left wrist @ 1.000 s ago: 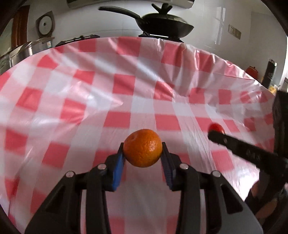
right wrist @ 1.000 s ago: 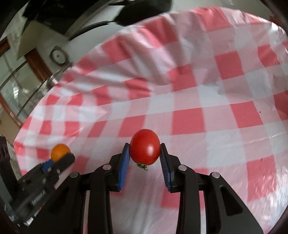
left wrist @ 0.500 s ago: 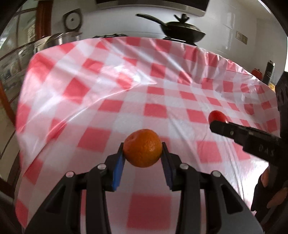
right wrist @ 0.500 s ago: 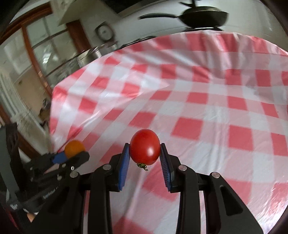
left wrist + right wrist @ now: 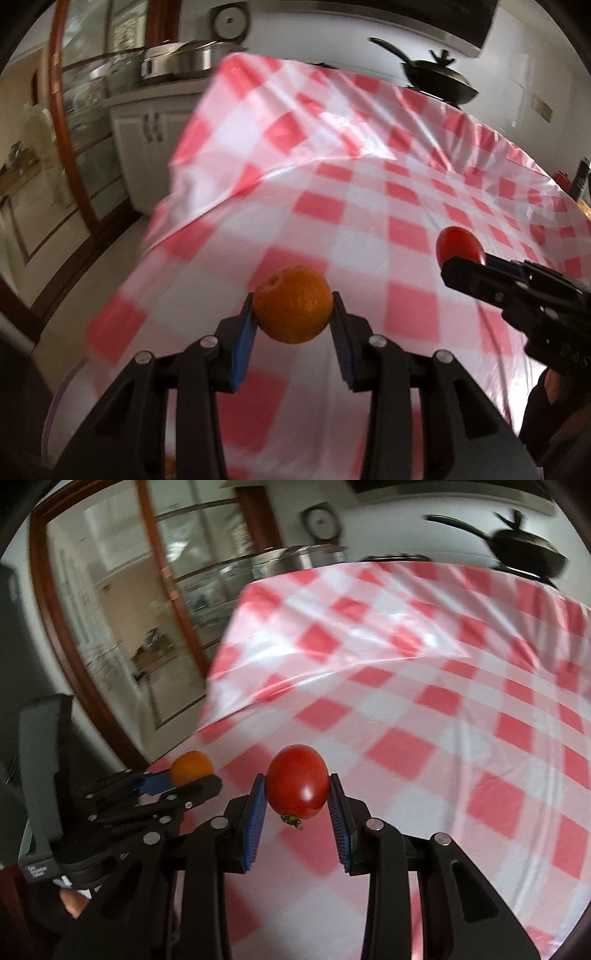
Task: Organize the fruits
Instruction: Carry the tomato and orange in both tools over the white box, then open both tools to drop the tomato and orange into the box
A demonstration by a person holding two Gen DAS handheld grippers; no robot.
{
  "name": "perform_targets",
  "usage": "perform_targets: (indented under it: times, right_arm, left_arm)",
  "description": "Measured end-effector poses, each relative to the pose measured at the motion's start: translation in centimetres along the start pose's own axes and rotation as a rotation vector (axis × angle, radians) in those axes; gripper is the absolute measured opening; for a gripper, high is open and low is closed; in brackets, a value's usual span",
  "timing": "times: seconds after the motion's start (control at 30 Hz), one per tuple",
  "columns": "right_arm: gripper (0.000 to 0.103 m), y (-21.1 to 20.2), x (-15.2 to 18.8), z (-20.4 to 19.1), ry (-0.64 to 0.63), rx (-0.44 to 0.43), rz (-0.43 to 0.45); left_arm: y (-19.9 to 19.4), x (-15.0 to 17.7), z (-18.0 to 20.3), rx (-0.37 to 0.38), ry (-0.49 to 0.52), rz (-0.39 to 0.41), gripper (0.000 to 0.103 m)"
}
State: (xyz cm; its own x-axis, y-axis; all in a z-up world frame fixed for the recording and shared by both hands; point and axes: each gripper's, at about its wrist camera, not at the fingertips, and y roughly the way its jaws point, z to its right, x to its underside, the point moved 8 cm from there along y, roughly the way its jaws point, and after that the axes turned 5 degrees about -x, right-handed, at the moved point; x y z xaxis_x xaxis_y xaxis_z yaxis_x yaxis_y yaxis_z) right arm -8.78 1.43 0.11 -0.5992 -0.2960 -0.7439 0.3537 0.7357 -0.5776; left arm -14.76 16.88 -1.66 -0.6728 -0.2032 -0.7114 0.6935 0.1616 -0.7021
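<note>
Tablecloth (image 5: 369, 206) edge left, floor (image 5: 92, 266) beyond

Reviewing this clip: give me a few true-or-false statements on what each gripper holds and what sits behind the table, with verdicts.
1. The left gripper is shut on an orange. True.
2. The right gripper holds a banana. False: it is shut on a red tomato.
3. The tomato's green stem end points down. True.
4. The tablecloth is plain blue. False: it is red-and-white checked.
5. A black pan sits beyond the table's far edge. True.
6. The right gripper's jaws stand empty. False: the pads press on the tomato.
</note>
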Motion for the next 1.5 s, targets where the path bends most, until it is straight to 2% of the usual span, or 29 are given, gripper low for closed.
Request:
perform_targets:
  times: [0.27, 0.53, 0.8, 1.0, 1.07, 1.2, 1.33, 1.5]
  right_arm:
    - [0.033, 1.8, 2.8, -9.4, -0.181, -0.131, -0.062]
    - [0.033, 3.1, 7.4, -17.9, -0.385, -0.252, -0.133]
    - [0.033, 4.7, 12.6, -23.8, -0.558, -0.337, -0.227]
    - [0.033, 8.3, 17.0, -25.1, -0.603, -0.348, -0.349]
    - [0.033, 9.8, 18.6, -25.1, -0.609, -0.351, -0.400]
    - [0.033, 12.2, 21.3, -24.9, -0.633, -0.339, -0.481]
    - [0.033, 13.8, 23.8, -24.9, -0.663, -0.342, -0.549]
    - [0.033, 15.3, 25.0, -24.9, -0.684, -0.360, -0.600]
  left_arm:
    - [-3.7, 4.2, -6.7, -0.096, -0.101, -0.012, 0.039]
    - [-7.2, 8.8, -13.2, -0.206, -0.206, -0.031, 0.039]
    - [-7.3, 15.8, -18.0, -0.293, -0.289, -0.141, 0.039]
    - [-5.5, 21.9, -20.6, -0.342, -0.359, -0.257, 0.039]
    - [-4.9, 24.0, -21.6, -0.350, -0.409, -0.302, 0.039]
    - [-4.1, 26.9, -22.7, -0.373, -0.476, -0.357, 0.039]
    - [-3.5, 28.9, -23.3, -0.391, -0.508, -0.387, 0.039]
    - [-2.4, 29.4, -22.8, -0.401, -0.445, -0.397, 0.039]
